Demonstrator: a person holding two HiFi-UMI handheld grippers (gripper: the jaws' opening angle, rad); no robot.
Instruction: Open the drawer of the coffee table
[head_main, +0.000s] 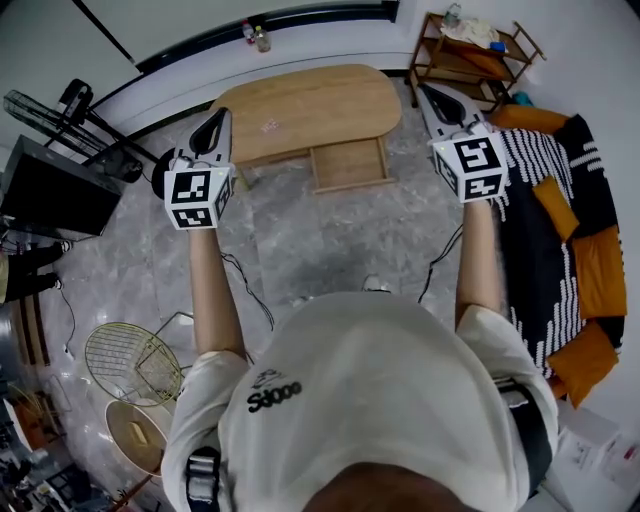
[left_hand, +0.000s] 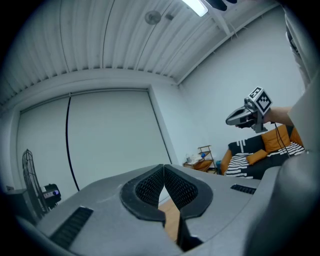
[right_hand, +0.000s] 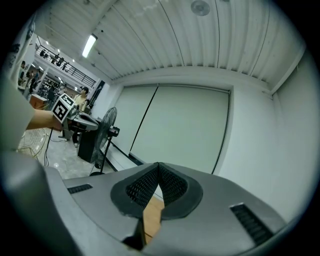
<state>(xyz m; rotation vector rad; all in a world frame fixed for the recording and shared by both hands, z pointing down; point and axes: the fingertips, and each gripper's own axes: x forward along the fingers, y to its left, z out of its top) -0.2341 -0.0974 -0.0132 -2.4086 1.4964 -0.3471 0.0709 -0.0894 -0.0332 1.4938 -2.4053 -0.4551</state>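
Observation:
The oval wooden coffee table (head_main: 310, 105) stands ahead on the marble floor, and its drawer (head_main: 349, 164) is pulled out toward me. My left gripper (head_main: 215, 122) is held up level over the table's left end, its jaws shut with nothing between them. At the right, my right gripper (head_main: 437, 100) hovers beside the table's right end, also shut and empty. In the left gripper view the black ribbed pads (left_hand: 147, 187) meet at the tip, with a sliver of tabletop (left_hand: 172, 220) below. The right gripper view shows the same closed pads (right_hand: 172, 186).
A striped sofa (head_main: 560, 220) with orange cushions lines the right side. A wooden shelf (head_main: 470, 55) stands at the back right. A fan (head_main: 60, 110) and black box (head_main: 50, 190) are at the left, wire baskets (head_main: 130, 365) near my left foot. Cables lie on the floor.

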